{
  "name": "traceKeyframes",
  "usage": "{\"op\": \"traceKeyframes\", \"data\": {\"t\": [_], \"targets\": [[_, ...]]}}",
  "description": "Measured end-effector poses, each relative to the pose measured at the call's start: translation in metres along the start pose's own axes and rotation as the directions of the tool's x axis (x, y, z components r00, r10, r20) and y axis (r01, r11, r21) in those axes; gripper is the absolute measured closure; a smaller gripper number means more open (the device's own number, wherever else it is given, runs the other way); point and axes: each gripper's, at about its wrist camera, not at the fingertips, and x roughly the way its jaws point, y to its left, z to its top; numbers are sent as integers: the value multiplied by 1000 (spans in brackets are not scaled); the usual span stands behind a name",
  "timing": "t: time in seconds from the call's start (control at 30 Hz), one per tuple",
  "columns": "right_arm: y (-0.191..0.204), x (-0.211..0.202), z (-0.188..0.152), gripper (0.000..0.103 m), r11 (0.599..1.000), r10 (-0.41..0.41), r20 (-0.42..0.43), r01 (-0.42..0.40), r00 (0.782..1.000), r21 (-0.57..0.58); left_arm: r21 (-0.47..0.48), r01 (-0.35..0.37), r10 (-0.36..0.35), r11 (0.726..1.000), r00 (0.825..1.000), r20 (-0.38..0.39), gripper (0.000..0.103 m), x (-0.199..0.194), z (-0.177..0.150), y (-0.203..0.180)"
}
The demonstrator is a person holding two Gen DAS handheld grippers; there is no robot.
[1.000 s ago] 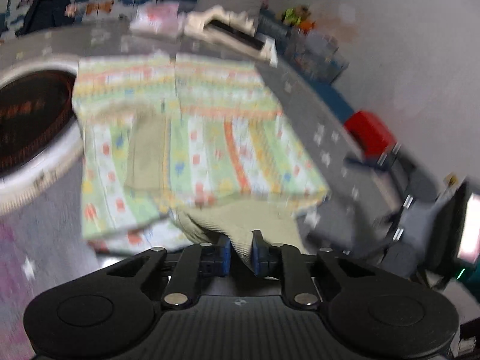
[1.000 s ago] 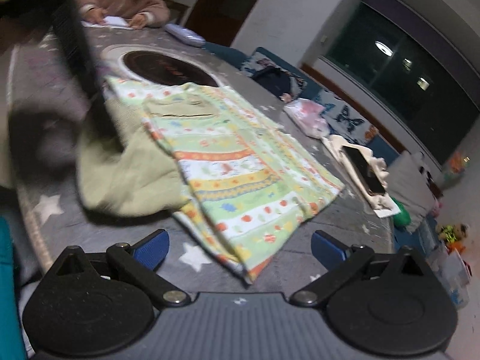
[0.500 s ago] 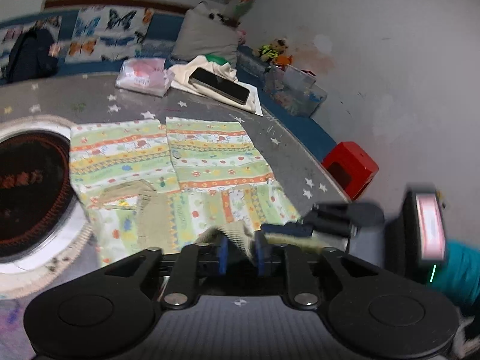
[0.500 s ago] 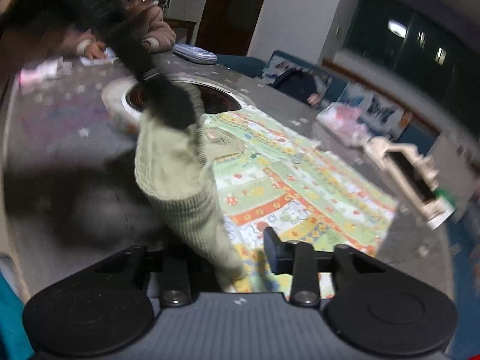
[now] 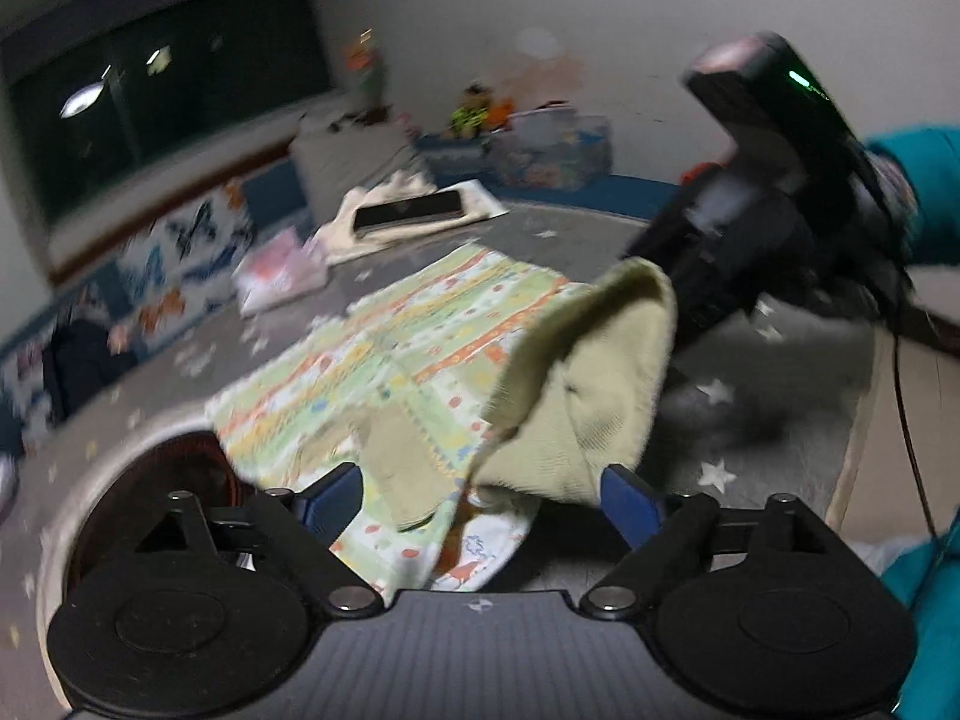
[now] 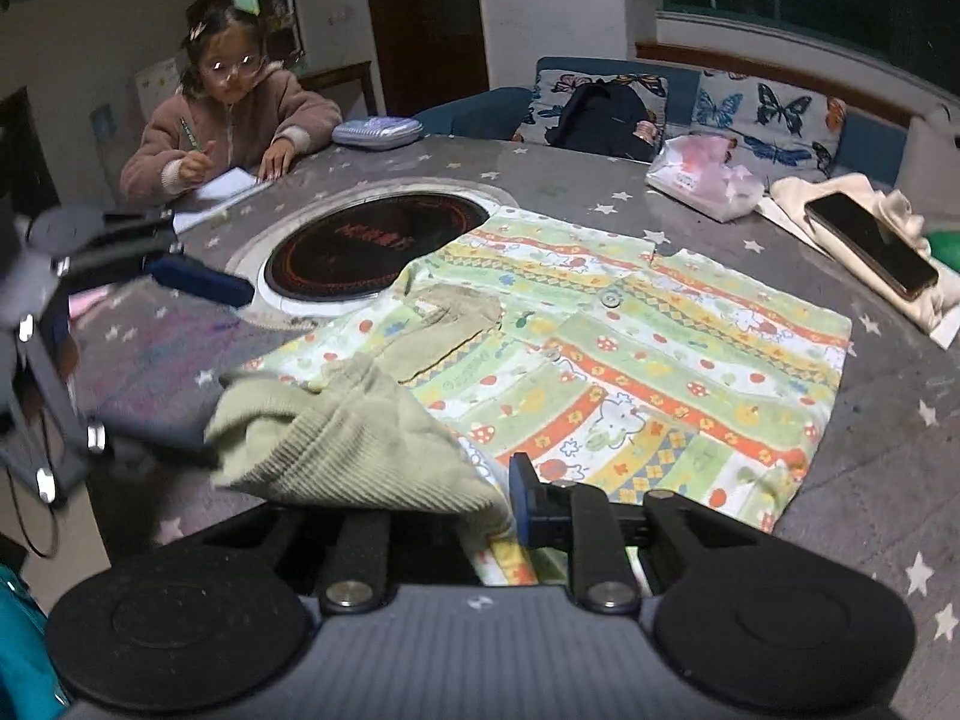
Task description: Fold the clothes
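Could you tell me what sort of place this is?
Most likely a home living or dining room: a round table with a built-in cooktop, butterfly-print sofa cushions, and a child doing homework.

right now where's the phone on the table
In the right wrist view the phone lies at the far right of the table, resting on a cream cloth just beyond the patterned shirt and right of the pink tissue pack.

The shirt (image 6: 630,360) fills the table's (image 6: 888,420) middle; phone (image 6: 870,243) and tissue pack (image 6: 702,180) crowd the far edge; bare table shows along the right edge, near the corner
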Motion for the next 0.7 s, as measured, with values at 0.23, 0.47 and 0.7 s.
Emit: {"op": "traceKeyframes", "data": {"t": [0.23, 0.47, 0.7], "targets": [[-10, -3, 4, 85, 997, 28, 16, -29, 999, 70, 131, -32, 29, 991, 999, 26, 10, 10, -9, -12], [-8, -6, 2, 85, 997, -1, 29, -1, 1000, 84, 292, -87, 86, 952, 996, 18, 27, 41, -19, -20], [12, -9, -9, 90, 997, -77, 68, 79, 995, -17, 341, -65, 60, 938, 998, 27, 85, 55, -22, -16]]}}
